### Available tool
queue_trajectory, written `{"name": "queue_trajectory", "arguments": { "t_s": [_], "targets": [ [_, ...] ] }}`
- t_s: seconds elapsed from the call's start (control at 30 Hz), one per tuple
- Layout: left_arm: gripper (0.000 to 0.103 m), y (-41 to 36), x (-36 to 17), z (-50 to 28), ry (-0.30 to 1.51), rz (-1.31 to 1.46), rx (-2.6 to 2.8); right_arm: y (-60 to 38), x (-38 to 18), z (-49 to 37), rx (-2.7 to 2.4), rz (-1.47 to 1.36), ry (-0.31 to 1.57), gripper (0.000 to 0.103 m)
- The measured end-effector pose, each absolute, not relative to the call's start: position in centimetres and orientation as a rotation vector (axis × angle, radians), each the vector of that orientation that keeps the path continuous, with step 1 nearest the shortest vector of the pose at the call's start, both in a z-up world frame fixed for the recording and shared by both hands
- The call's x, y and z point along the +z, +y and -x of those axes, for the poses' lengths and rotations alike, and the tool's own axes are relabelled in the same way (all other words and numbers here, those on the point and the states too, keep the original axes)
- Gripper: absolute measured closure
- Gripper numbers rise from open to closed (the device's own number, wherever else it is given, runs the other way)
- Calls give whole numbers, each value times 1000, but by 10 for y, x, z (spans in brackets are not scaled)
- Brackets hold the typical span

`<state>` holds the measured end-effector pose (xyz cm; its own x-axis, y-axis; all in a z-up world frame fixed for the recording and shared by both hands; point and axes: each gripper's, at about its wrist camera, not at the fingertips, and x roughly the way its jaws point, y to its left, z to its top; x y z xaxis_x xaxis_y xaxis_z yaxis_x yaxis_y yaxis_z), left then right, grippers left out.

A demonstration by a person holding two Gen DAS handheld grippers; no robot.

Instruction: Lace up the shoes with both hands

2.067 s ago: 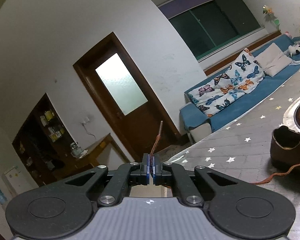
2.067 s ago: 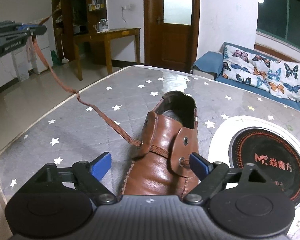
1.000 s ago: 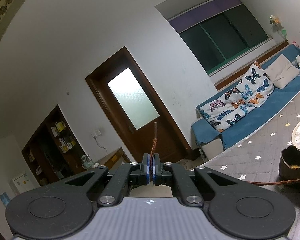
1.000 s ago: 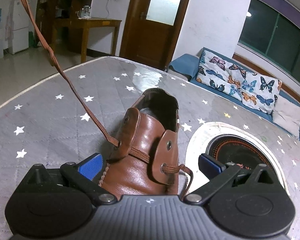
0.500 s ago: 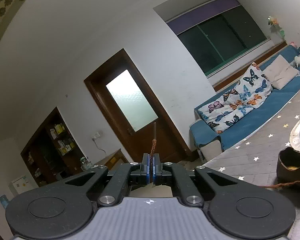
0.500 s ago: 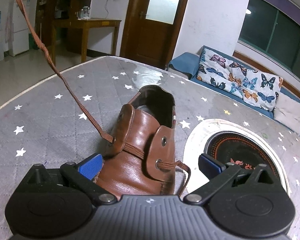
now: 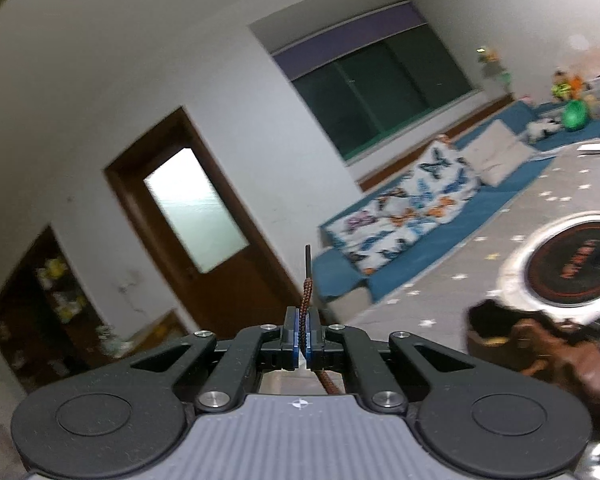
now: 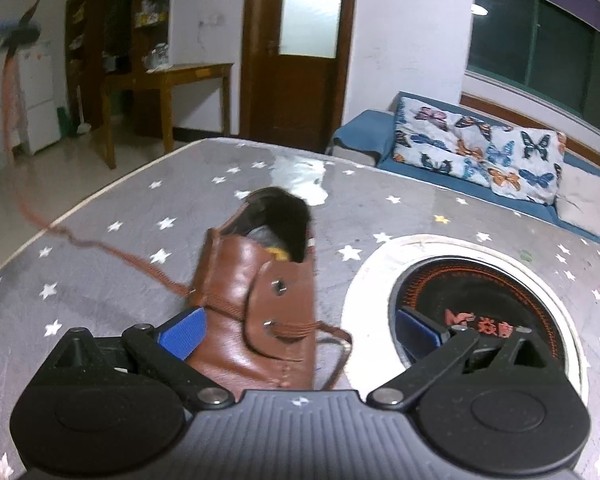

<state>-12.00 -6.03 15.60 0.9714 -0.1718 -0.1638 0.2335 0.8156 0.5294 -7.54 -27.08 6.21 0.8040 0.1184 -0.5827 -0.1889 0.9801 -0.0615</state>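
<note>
A brown leather shoe [image 8: 260,300] stands on the grey star-patterned table [image 8: 100,280], toe toward the right wrist camera. My right gripper [image 8: 300,332] is open, its blue pads [image 8: 182,330] on either side of the shoe's front and holding nothing. The brown lace [image 8: 140,260] leaves the shoe's left eyelet, lies across the table and rises to my left gripper [image 8: 8,36] at the upper left. In the left wrist view the left gripper [image 7: 302,336] is shut on the lace, whose tip [image 7: 307,276] sticks up. A short lace end [image 8: 332,344] loops from the right eyelet. The shoe [image 7: 540,344] is blurred there.
A round black cooktop with a white ring [image 8: 480,300] is set into the table right of the shoe. The table's left edge [image 8: 60,216] drops to the floor. A blue sofa with a butterfly cushion [image 8: 480,152] lies behind, and a wooden desk [image 8: 168,80] and door stand beyond.
The lace was taut and steep from the shoe; now it sags onto the table. The left gripper has swung down and toward the shoe, still shut on the lace. The right gripper stays open.
</note>
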Motion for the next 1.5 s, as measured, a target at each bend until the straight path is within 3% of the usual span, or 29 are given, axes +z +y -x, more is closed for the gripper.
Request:
{"name": "queue_trajectory", "arguments": {
  "t_s": [0.5,1.5],
  "targets": [
    [100,-143,101,118,256,-659,-523,-280,54,61,193,90,602,18],
    [100,-221,38,74,374,-1112,-758,-341,48,67,222,-64,551,13]
  ]
}}
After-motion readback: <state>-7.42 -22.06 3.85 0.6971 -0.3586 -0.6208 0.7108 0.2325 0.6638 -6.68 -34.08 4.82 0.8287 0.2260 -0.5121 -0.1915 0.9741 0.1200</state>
